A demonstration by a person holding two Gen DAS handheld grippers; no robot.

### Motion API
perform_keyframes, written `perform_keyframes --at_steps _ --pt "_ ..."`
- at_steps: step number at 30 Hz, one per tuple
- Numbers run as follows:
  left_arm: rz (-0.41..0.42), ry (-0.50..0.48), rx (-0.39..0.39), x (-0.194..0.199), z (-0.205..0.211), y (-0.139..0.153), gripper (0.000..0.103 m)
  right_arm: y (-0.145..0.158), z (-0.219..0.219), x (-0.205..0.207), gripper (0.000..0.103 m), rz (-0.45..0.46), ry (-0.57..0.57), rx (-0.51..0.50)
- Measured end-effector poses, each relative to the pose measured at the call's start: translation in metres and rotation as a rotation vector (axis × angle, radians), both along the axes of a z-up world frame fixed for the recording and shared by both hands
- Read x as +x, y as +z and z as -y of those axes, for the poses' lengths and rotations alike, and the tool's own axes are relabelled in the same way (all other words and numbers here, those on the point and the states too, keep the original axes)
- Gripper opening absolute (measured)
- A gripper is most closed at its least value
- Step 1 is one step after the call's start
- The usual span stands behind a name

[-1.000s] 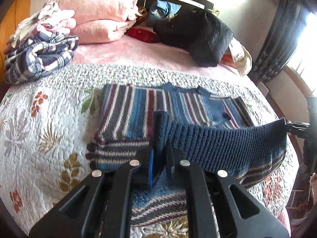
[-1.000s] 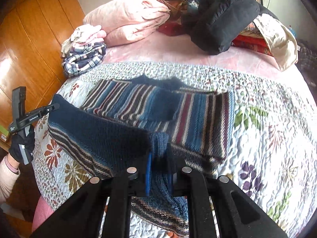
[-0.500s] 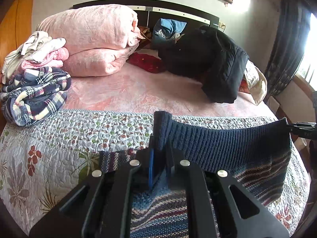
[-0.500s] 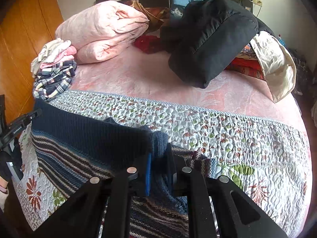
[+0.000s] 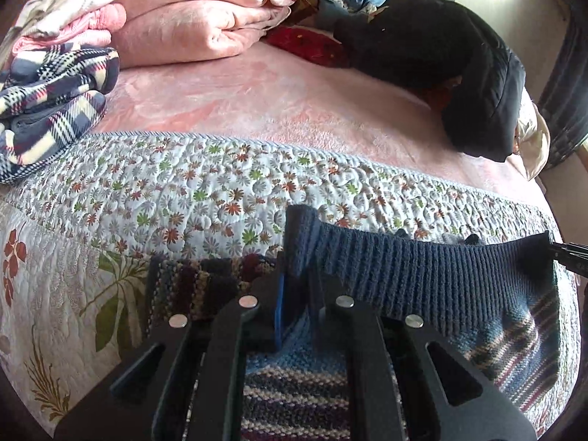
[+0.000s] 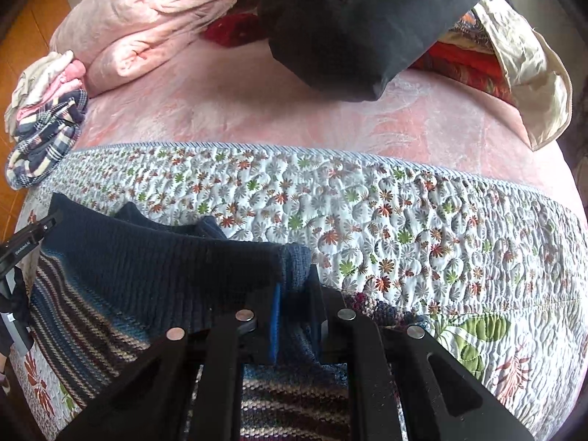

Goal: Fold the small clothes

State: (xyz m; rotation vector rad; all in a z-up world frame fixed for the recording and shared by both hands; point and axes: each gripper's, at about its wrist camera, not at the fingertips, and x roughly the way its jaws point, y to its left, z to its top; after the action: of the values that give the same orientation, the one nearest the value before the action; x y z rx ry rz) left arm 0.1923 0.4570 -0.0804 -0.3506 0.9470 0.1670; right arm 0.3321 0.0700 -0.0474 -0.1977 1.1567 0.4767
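We hold the ribbed navy hem of the striped sweater (image 5: 433,279) pinched in both claws: the left claw (image 5: 296,296) is clamped on one corner of the band, and the right claw (image 6: 294,297) is clamped on the other, so the hem stretches taut between them just above the flowered quilt (image 5: 205,183) on the bed. Compared with a second ago, when most of the sweater lay spread flat and the hem was only lifted off the lower part, we have carried the hem forward over the body, so the sweater is now doubled and only a narrow strip of stripes shows beyond the left claw. Half a second ago the hem stood higher against the pink sheet (image 5: 235,110); now it sits lower, over the quilt's floral border. In the right wrist view the left tool carries a small white label at the frame's left edge, but its lettering is too small to read with certainty. Farther back lie the plaid bundle (image 5: 47,103), the folded pink blanket (image 5: 191,22) and the black jacket (image 6: 367,25).
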Motion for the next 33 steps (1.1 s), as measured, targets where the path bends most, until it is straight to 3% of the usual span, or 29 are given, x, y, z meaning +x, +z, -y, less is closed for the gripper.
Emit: perform_keyframes --at_steps 11,17,21,26,33 --pt "-0.075 0.002 0.040 0.016 0.001 -0.021 0.024 -0.038 -0.005 0.011 0.017 -0.050 -0.034 -0.044" --pt "-0.077 0.069 0.016 0.008 -0.010 -0.011 0.035 -0.033 0.001 0.010 0.026 -0.052 -0.066 -0.049" --pt "-0.008 0.084 0.020 -0.012 -0.016 0.018 0.035 0.000 0.025 0.000 0.032 -0.039 -0.093 0.046" --pt "0.054 -0.006 0.058 -0.054 0.003 0.057 0.044 0.029 0.063 -0.039 0.040 -0.047 -0.070 0.066" --pt "0.004 -0.125 -0.018 -0.117 0.046 0.043 0.046 0.013 0.124 -0.106 0.042 -0.164 -0.084 0.088"
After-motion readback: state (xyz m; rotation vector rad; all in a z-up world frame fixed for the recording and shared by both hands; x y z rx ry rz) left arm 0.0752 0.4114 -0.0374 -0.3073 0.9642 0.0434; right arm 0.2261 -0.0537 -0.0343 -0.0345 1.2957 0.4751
